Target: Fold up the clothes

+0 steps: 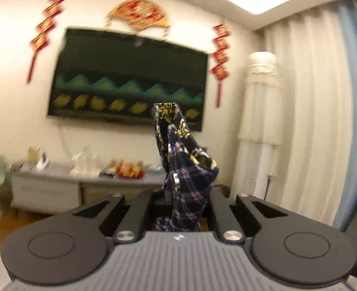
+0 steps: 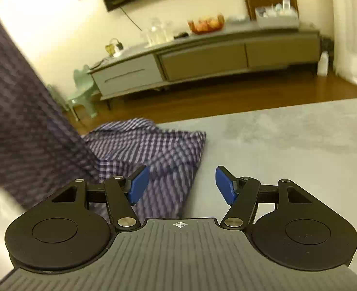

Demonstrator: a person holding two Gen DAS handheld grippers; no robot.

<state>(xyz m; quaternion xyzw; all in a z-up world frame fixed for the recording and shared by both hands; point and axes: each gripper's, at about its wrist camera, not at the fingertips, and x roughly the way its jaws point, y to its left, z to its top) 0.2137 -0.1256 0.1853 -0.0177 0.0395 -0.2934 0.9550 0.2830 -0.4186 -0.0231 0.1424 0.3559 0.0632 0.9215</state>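
My left gripper [image 1: 178, 194] is shut on a dark blue plaid shirt [image 1: 183, 169] with a gold-patterned collar lining, and holds it up in the air; the fabric hides the fingertips. In the right wrist view the same plaid shirt [image 2: 154, 150] hangs down from the upper left and its lower part lies crumpled on a grey surface [image 2: 287, 145]. My right gripper [image 2: 182, 185] is open and empty, its blue pads [image 2: 138, 185] just above the shirt's lower edge.
A long grey TV cabinet [image 2: 202, 58] with glassware and a fruit bowl stands against the far wall, with wooden floor [image 2: 227, 97] before it. A small green chair [image 2: 81, 89] is at its left end. A wall TV [image 1: 130, 77], a white floor lamp [image 1: 260, 121] and curtains are behind.
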